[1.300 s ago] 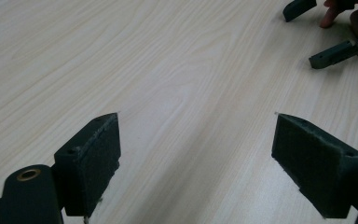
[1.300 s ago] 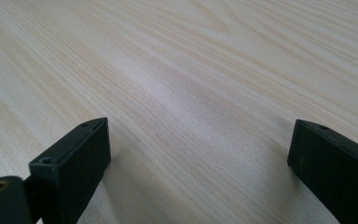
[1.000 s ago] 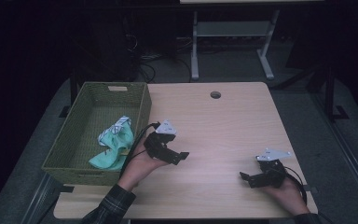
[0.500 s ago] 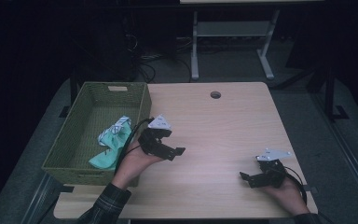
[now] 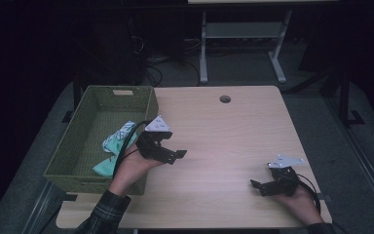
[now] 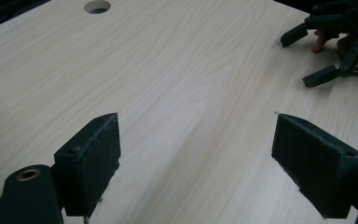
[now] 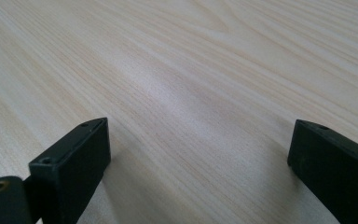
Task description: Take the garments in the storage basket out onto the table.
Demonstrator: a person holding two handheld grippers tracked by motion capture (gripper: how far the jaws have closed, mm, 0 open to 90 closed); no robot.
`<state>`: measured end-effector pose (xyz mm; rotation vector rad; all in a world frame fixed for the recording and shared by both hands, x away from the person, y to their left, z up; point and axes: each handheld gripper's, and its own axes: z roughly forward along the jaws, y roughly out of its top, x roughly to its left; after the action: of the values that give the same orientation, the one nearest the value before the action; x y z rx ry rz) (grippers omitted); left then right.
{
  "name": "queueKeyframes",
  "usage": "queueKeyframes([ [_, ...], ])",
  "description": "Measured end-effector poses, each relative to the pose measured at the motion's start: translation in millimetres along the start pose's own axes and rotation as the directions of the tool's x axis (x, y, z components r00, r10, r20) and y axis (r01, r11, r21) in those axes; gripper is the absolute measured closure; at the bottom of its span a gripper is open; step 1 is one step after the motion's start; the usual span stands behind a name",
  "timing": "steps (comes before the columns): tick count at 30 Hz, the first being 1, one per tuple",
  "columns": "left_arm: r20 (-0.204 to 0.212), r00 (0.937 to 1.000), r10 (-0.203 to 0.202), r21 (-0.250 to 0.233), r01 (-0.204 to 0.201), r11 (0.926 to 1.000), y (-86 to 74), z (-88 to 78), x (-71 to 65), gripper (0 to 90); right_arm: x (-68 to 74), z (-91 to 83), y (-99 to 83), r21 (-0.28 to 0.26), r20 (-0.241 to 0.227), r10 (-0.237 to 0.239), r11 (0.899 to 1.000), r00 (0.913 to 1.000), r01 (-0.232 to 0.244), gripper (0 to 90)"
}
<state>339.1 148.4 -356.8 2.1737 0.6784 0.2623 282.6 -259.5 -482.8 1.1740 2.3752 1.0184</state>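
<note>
My left gripper (image 5: 176, 156) hovers over the light wooden table (image 5: 224, 141), just right of a green woven basket (image 5: 65, 131). Its jaws stand wide apart with nothing between them, as the left gripper view (image 6: 196, 158) confirms. A crumpled teal and white cloth (image 5: 113, 144) lies inside the basket, partly behind my left hand and its cable. My right gripper (image 5: 257, 187) rests low near the table's front right corner. It is also open and empty, with bare wood between its jaws (image 7: 196, 163). It appears far off in the left gripper view (image 6: 340, 32).
A round cable hole (image 5: 225, 99) sits near the table's far edge, also seen in the left gripper view (image 6: 97, 5). A metal stand (image 5: 243, 34) is on the dark floor behind the table. The basket overhangs the table's left edge.
My left gripper has lifted and drifted left toward the basket, still open. The right gripper has stayed where it was.
</note>
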Motion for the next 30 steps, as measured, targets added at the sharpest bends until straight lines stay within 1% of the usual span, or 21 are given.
queueKeyframes([
  [2, -0.003, 1.0000, -0.003, -0.005, 0.003, 1.0000, -0.5, -1.0, 0.9, 14.8, 0.0, 0.0, 0.0, 0.000, 0.000, 0.000, 1.000, 1.0000, 0.000, 5.3],
  [3, -0.005, 0.9999, -0.011, -0.003, 0.011, 0.9999, -1.1, -2.0, 1.4, 14.8, 0.0, 0.0, 0.0, 0.000, 0.000, 0.000, 1.000, 1.0000, 0.000, 5.3],
  [4, -0.008, 1.0000, -0.005, 0.002, 0.005, 1.0000, -1.5, -3.6, 2.9, 14.8, 0.0, 0.0, 0.0, 0.000, 0.000, 0.000, 1.000, 1.0000, 0.000, 5.2],
  [5, -0.009, 0.9999, -0.012, 0.003, 0.012, 0.9999, -2.5, -5.0, 3.8, 14.8, 0.0, 0.0, 0.0, 0.000, 0.000, 0.000, 1.000, 1.0000, 0.000, 5.3],
  [6, -0.004, 1.0000, -0.009, 0.012, 0.009, 0.9999, -3.1, -6.0, 4.8, 14.8, 0.0, 0.0, 0.0, 0.000, 0.000, 0.000, 1.000, 1.0000, 0.000, 5.2],
  [10, -0.003, 0.9999, -0.010, 0.013, 0.010, 0.9999, -4.5, -7.7, 7.0, 14.0, 0.0, 0.0, 0.0, 0.000, 0.000, 0.000, 1.000, 1.0000, 0.000, 5.2],
  [11, -0.005, 0.9999, -0.009, 0.021, 0.009, 0.9997, -5.0, -9.4, 8.4, 14.0, 0.0, 0.0, 0.0, 0.000, 0.000, 0.000, 1.000, 1.0000, 0.000, 5.2],
  [14, -0.008, 0.9998, -0.019, 0.015, 0.020, 0.9997, -5.3, -11.2, 9.3, 14.0, 0.0, 0.0, 0.0, 0.000, 0.000, 0.000, 1.000, 1.0000, 0.000, 5.2],
  [21, -0.025, 0.9993, -0.028, 0.010, 0.028, 0.9996, -8.9, -17.8, 15.7, 14.3, 0.2, 0.0, 0.0, 0.000, -0.001, 0.002, 1.000, 1.0000, -0.002, 5.2],
  [24, -0.046, 0.9985, -0.032, 0.012, 0.032, 0.9994, -11.8, -22.0, 20.2, 14.5, 0.0, 0.0, 0.0, 0.000, 0.000, 0.000, 1.000, 1.0000, 0.000, 5.2],
  [26, -0.047, 0.9983, -0.033, 0.014, 0.034, 0.9993, -12.4, -23.2, 21.5, 14.4, 0.1, 0.0, 0.0, 0.001, 0.000, 0.001, 1.000, 1.0000, -0.001, 5.2],
  [28, -0.054, 0.9974, -0.048, 0.009, 0.048, 0.9988, -14.2, -25.8, 24.2, 14.5, 0.0, 0.0, 0.0, 0.000, 0.000, 0.000, 1.000, 1.0000, 0.000, 5.3],
  [30, -0.058, 0.9973, -0.045, 0.013, 0.046, 0.9989, -14.9, -27.2, 25.6, 14.5, 0.2, 0.1, 0.0, -0.001, -0.001, 0.002, 1.000, 1.0000, -0.002, 5.3],
])
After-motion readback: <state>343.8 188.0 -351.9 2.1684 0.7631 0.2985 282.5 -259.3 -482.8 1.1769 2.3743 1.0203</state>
